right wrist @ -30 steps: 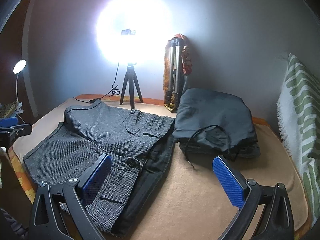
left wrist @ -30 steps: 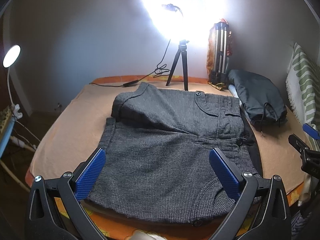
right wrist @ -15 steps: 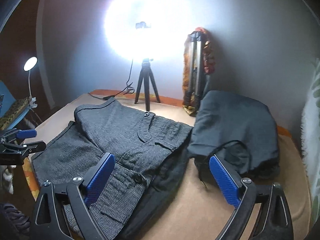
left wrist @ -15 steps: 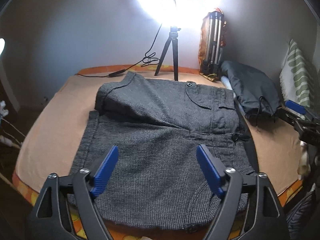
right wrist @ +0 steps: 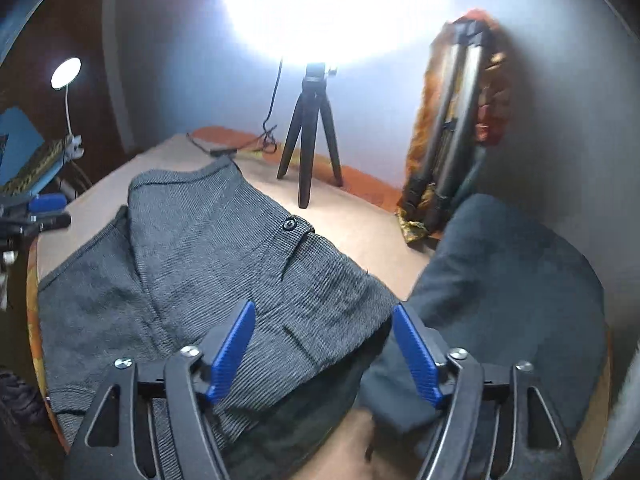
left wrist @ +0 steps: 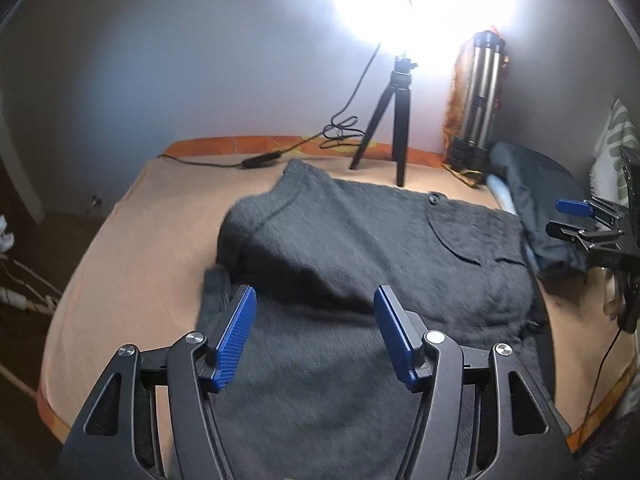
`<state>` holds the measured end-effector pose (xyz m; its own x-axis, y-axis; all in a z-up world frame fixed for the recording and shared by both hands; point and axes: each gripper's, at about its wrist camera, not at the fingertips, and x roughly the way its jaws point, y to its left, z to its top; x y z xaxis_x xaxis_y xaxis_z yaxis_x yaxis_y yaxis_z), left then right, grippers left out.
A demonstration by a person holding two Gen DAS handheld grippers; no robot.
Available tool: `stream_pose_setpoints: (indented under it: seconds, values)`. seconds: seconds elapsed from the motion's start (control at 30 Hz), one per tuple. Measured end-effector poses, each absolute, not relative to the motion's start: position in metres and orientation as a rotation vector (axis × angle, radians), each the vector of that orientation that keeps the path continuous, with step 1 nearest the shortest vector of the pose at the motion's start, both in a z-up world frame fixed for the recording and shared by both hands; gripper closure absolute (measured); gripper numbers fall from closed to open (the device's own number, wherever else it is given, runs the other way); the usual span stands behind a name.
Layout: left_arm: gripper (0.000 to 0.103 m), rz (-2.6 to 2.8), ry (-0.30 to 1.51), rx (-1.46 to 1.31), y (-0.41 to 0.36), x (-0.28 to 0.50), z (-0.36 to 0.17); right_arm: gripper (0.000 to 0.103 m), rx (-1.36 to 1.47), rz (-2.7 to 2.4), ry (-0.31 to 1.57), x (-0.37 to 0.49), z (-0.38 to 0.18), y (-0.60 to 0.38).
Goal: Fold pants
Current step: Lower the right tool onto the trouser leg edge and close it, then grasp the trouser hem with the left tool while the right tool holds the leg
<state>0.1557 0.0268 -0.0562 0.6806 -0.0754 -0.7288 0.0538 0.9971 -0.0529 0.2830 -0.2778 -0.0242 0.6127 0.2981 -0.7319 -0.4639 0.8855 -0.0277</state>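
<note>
Grey pants [left wrist: 360, 280] spread on the bed [left wrist: 132, 264]. Left hand-held gripper [left wrist: 314, 336] and right hand-held gripper [right wrist: 324, 352] hover above them, jaws apart, gripping nothing.

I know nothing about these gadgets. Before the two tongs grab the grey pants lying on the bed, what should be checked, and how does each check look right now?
1. Left tongs open and holding nothing: ok, the jaws stand apart above the cloth.
2. Right tongs open and holding nothing: ok.
3. Grey pants within reach of both: ok, each pair hangs over them.
4. Pants lying flat: not ok, one part already lies over another.
5. Right tongs clear of the dark garment beside the pants: not ok, the right finger hangs over its edge, so it might get caught too.
6. Small tripod and its cable off the pants: ok, they stand behind.
</note>
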Motion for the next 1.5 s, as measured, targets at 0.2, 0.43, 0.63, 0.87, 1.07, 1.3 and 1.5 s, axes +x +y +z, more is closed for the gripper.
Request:
stream_pose_setpoints:
  seconds: [0.2,0.43,0.63,0.87,1.07,1.3,1.5]
  values:
    - [0.048,-0.098,0.848,-0.025,0.027,0.2,-0.064,0.033,-0.228,0.49,0.878,0.34,-0.045,-0.265]
    - [0.048,-0.154,0.923,-0.068,0.014,0.244,-0.089,0.034,-0.312,0.507,0.985,0.384,-0.079,-0.252]
    - [0.048,-0.152,0.949,-0.033,0.0,0.268,-0.11,0.033,-0.333,0.559,1.067,0.411,-0.104,-0.246]
    - [0.048,-0.14,0.977,-0.062,0.006,0.286,-0.125,0.055,-0.348,0.613,1.131,0.421,-0.124,-0.234]
    - [0.047,-0.128,0.999,-0.084,0.01,0.294,-0.127,0.089,-0.245,0.599,1.054,0.406,-0.09,-0.244]
    - [0.039,-0.109,0.987,-0.212,0.029,0.303,-0.101,0.091,-0.224,0.656,0.852,0.328,-0.033,-0.226]
    - [0.035,-0.127,0.957,-0.297,0.031,0.313,-0.079,0.091,-0.275,0.744,0.786,0.261,-0.029,-0.197]
